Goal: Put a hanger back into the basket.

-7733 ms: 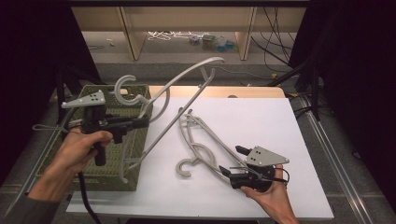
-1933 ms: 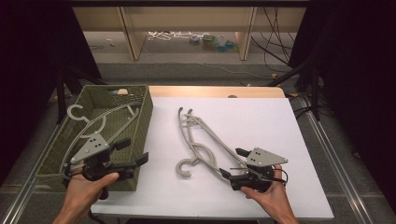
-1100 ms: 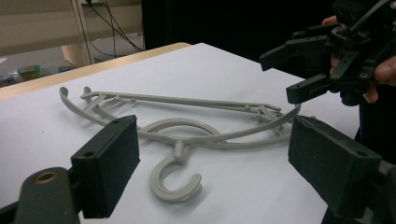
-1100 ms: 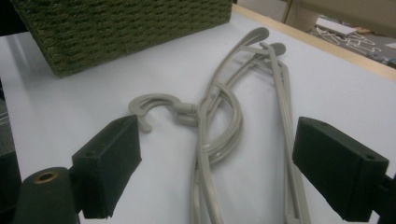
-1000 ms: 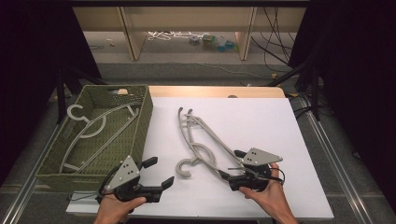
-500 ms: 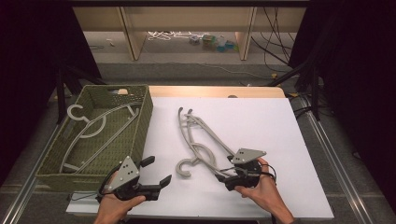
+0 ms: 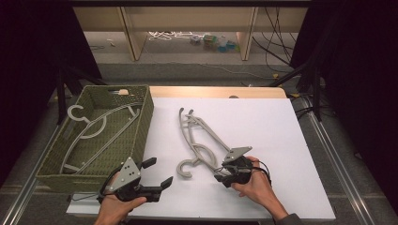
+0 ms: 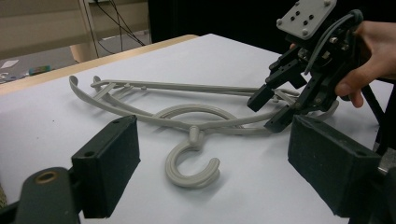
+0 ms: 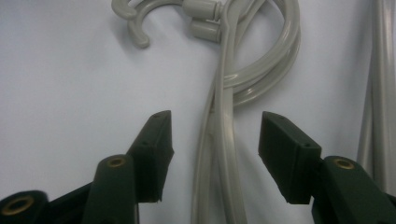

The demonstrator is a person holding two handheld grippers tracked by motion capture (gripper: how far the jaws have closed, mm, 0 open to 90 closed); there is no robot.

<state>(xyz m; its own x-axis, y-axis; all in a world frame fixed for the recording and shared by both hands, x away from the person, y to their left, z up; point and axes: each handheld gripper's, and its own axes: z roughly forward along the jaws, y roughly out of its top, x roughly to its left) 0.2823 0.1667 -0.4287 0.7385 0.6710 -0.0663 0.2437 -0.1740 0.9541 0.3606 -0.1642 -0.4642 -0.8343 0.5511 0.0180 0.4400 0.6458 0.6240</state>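
Note:
Several grey plastic hangers (image 7: 199, 138) lie stacked on the white table (image 7: 263, 122), hooks toward the front. My right gripper (image 7: 221, 174) is open and low over the pile, its jaws on either side of one hanger arm (image 9: 224, 140) without touching it. My left gripper (image 7: 158, 172) is open and holds nothing, at the table's front edge to the left of the hooks. From the left gripper (image 8: 212, 158) view the nearest hook (image 8: 191, 163) lies just ahead, with the right gripper (image 8: 273, 107) beyond. Another grey hanger (image 7: 91, 129) lies in the green basket (image 7: 141, 140).
The woven green basket fills the left side, its right wall close to my left hand. Metal rails (image 7: 328, 150) run along the table's sides. Wooden shelving (image 7: 187, 18) and cables stand beyond the far edge. The white surface is bare right of the hangers.
My left gripper let go of a hanger into the basket, then moved right to the table's front edge. My right gripper slid left until its jaws came astride a hanger arm.

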